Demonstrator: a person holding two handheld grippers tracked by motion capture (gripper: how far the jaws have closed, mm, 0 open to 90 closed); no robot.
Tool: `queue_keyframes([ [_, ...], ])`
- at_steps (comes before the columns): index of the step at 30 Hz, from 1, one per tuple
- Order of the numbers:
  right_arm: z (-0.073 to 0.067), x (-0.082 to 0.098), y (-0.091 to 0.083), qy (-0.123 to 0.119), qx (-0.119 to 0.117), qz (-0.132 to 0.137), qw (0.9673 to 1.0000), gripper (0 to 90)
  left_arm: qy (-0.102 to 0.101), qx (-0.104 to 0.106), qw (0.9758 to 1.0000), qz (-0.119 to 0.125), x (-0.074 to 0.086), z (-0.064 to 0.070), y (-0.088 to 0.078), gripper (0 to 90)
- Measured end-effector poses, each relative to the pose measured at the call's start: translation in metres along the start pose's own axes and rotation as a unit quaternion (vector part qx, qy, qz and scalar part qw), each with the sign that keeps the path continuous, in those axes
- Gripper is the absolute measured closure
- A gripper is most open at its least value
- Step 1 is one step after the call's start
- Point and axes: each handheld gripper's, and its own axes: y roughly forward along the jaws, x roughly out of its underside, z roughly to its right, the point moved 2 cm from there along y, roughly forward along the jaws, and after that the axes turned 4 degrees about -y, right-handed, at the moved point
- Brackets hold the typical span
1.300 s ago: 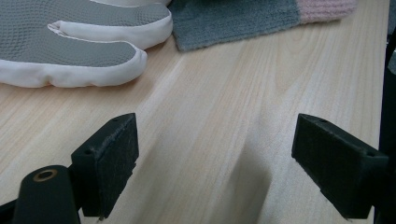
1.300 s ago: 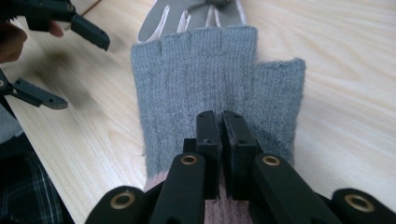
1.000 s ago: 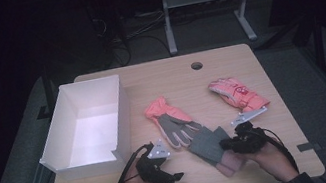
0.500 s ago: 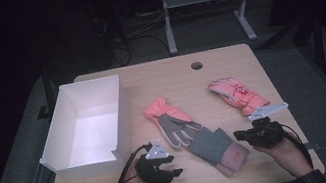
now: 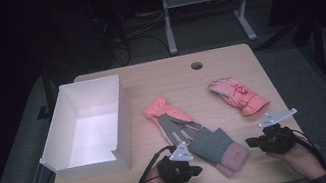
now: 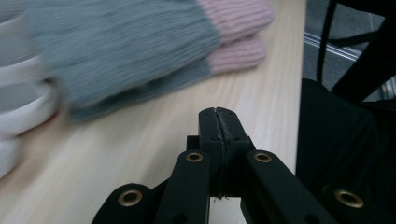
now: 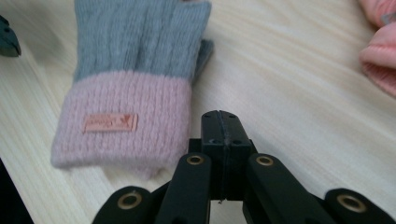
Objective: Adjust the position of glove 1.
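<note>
On the surface, the white box stands left; your grey-pink gloves lie stacked at the near edge, between both hands. Left claw has just been closing on nothing; right claw is closed, empty. Open wide, then pinch both cuffs together.

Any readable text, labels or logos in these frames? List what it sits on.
Small pink tag on the knit glove's pink cuff: script wording, too blurred to read.
Red mark on the pink ski glove: too small to read.
Nothing else legible.
</note>
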Motion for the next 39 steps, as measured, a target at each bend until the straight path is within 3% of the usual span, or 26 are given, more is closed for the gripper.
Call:
queue_keyframes([
  [9, -0.003, 0.001, 0.005, -0.015, -0.002, -0.009, 0.9998, 89.9, 0.019, 0.023, 0.9995, -0.010, -0.021, 0.015, 0.041, 89.6],
  [14, -0.004, 0.002, 0.009, -0.025, -0.002, -0.036, 0.9990, 89.9, 0.026, 0.025, 0.9993, -0.013, -0.025, 0.017, 0.053, 89.6],
  [20, -0.009, 0.002, 0.009, -0.033, -0.009, -0.041, 0.9986, 90.0, 0.028, 0.025, 0.9992, -0.015, -0.026, 0.016, 0.053, 89.7],
  [28, -0.021, 0.000, 0.011, -0.054, -0.036, -0.051, 0.9966, 90.0, 0.024, 0.024, 0.9993, -0.015, -0.025, 0.017, 0.053, 89.6],
  [30, -0.022, 0.000, 0.012, -0.064, -0.031, -0.055, 0.9959, 90.0, 0.023, 0.026, 0.9992, -0.021, -0.025, 0.017, 0.050, 89.6],
  [35, -0.012, -0.001, 0.006, -0.049, -0.009, -0.034, 0.9982, 90.0, 0.002, 0.026, 0.9992, -0.030, -0.019, 0.017, 0.032, 89.5],
  [39, -0.002, -0.006, 0.004, -0.037, -0.011, -0.007, 0.9992, 90.0, -0.023, 0.003, 0.9992, -0.032, -0.013, 0.003, 0.013, 89.5],
])
